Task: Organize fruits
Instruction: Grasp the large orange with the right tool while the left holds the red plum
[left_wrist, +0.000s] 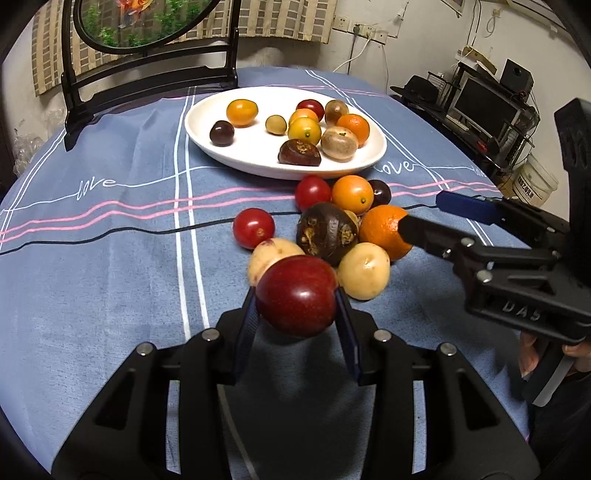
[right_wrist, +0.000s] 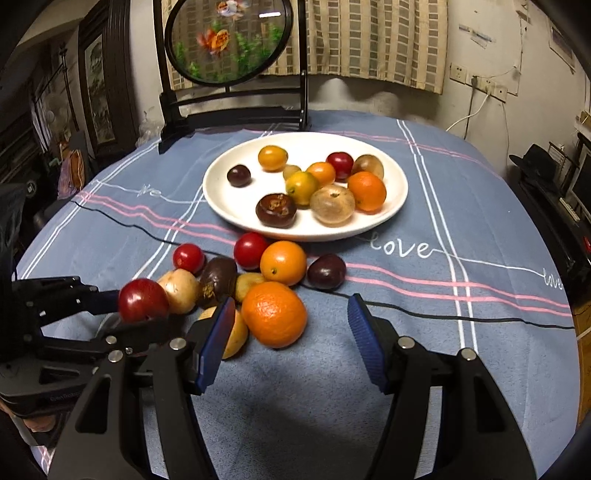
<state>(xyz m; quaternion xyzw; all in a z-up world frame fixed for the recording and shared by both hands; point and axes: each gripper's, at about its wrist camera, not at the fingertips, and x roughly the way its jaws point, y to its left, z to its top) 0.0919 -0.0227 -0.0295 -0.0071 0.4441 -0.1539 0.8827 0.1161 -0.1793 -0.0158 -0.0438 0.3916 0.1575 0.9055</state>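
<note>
Clamping a red plum (left_wrist: 297, 295) between its blue pads, the left gripper (left_wrist: 297, 317) holds it at the near side of the fruit pile (left_wrist: 328, 229) mid-tabletop. The right gripper (right_wrist: 291, 332) stands unclenched and empty beside an orange (right_wrist: 275, 314). "DAS" marks its body; "love" (right_wrist: 400, 246) repeats on the blue tablecloth (left_wrist: 110, 258) beside the white plate (left_wrist: 207, 140). The plum is near-round, showing no clear long axis.

A lived-in home room: clothed round table (right_wrist: 461, 206), curtain (right_wrist: 369, 40), goldfish screen (right_wrist: 227, 40), monitor shelf (left_wrist: 487, 107).

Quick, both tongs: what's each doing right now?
Left tongs: shut on the red plum.
Right tongs: open, holding nothing, beside the orange.
</note>
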